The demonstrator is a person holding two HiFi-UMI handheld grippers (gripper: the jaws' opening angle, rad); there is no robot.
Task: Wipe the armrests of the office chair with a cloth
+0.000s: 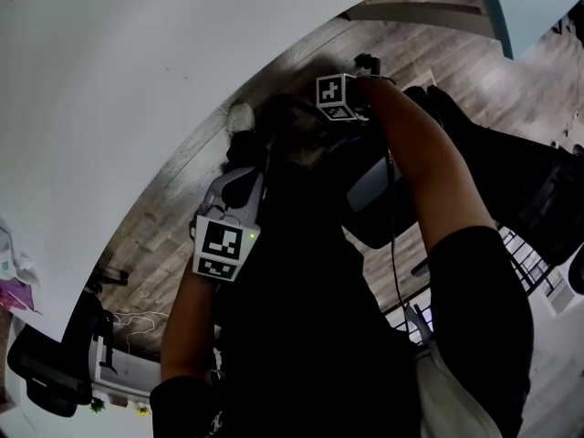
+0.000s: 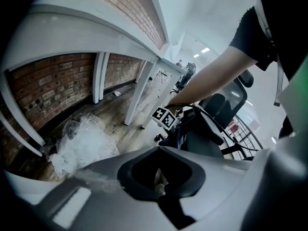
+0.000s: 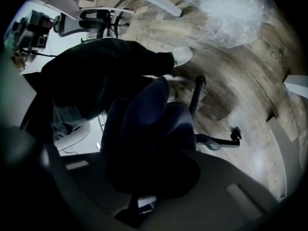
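Observation:
My right gripper (image 3: 144, 189) is shut on a dark blue cloth (image 3: 144, 124), which bulges up out of its jaws and fills the middle of the right gripper view. In the head view the right gripper (image 1: 358, 69) is held out at arm's length above a grey armrest pad (image 1: 372, 190) of the black office chair (image 1: 520, 181). My left gripper (image 1: 235, 182) hangs nearer my body, left of the armrest. Its jaws (image 2: 161, 177) meet with nothing held. The left gripper view shows the right gripper's marker cube (image 2: 164, 118) in front of the chair (image 2: 226, 107).
Crumpled clear plastic (image 2: 82, 146) lies on the wooden floor by a brick wall. White desk legs (image 2: 137, 93) stand beyond it. A white shoe (image 3: 182, 56) and a chair-base caster (image 3: 235, 134) are below the cloth. A white desk top (image 1: 137, 80) curves across the left.

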